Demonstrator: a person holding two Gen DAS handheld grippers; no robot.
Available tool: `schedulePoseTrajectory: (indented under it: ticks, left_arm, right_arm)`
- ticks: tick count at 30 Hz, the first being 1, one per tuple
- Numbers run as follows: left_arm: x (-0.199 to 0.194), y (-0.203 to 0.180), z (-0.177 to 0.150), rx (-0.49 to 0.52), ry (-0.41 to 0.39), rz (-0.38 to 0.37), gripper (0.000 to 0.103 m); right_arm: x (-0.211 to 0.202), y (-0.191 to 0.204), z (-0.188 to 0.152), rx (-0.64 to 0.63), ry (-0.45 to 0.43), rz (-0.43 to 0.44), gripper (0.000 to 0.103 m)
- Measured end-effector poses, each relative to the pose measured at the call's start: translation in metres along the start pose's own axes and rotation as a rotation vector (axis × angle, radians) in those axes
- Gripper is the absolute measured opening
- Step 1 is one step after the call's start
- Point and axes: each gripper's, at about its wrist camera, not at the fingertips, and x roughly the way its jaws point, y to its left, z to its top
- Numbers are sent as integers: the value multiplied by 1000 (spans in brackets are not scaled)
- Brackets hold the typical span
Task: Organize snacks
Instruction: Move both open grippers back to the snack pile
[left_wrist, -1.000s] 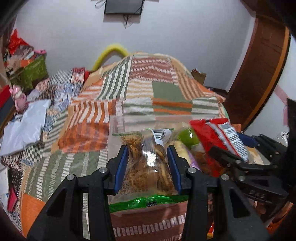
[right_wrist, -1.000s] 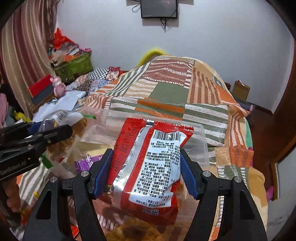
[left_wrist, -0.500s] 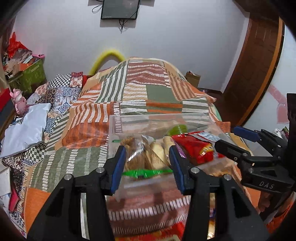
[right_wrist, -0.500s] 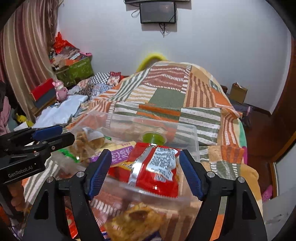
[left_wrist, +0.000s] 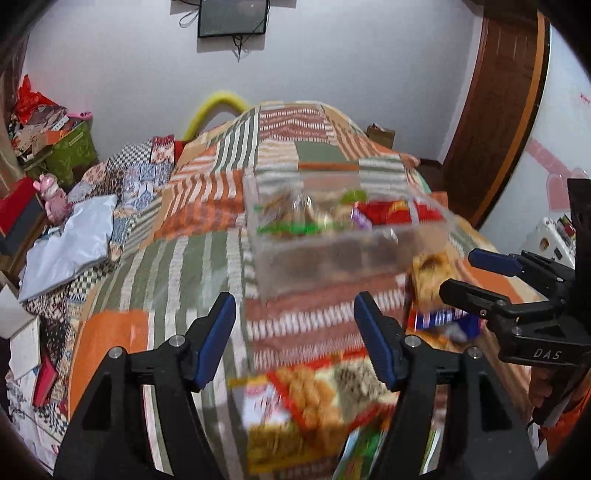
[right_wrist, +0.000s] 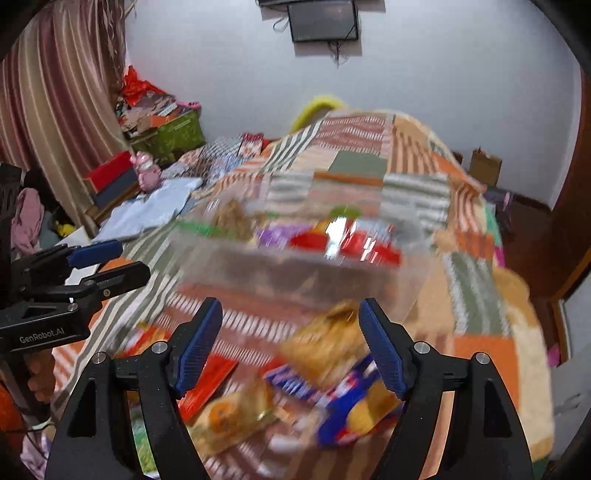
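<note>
A clear plastic bin (left_wrist: 347, 254) sits on the patchwork bed, blurred in both views. Inside it lie a red packet (left_wrist: 395, 212), a clear bag of brown biscuits (left_wrist: 288, 210) and other snacks. My left gripper (left_wrist: 294, 306) hangs short of the bin, its jaws opening with nothing between them. My right gripper (right_wrist: 291, 310) is open and empty, also short of the bin (right_wrist: 295, 273). Loose snacks lie on the quilt below the grippers: a packet showing fried pieces (left_wrist: 310, 398), a blue and yellow packet (right_wrist: 351, 406) and an orange-brown pack (right_wrist: 325, 343).
The quilt-covered bed (left_wrist: 207, 206) fills the middle. A white plastic bag (left_wrist: 70, 243), a pink toy (left_wrist: 53, 197) and a green crate (left_wrist: 70, 151) are at the left. A wooden door frame (left_wrist: 491, 110) stands at the right. The right gripper (left_wrist: 461, 271) shows beside the bin.
Both grippers let go of their packets, which now lie in the bin. Both have drawn back from the bin, and the left jaws stand much wider.
</note>
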Motion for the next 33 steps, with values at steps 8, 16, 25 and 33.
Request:
schedulePoseTrajectory:
  ticks: [8, 16, 25, 33]
  left_arm:
    - [-14, 19, -46, -17, 40, 3, 66]
    - [-17, 42, -76, -44, 81, 27, 66]
    - [-2, 34, -88, -47, 147, -36, 66]
    - [17, 19, -86, -20, 163, -38, 68]
  right_arm:
    - [13, 23, -40, -25, 93, -4, 74]
    - [31, 25, -50, -1, 142, -38, 75]
    - [31, 30, -56, -39, 147, -66, 75]
    - [12, 18, -72, -66, 147, -119, 72]
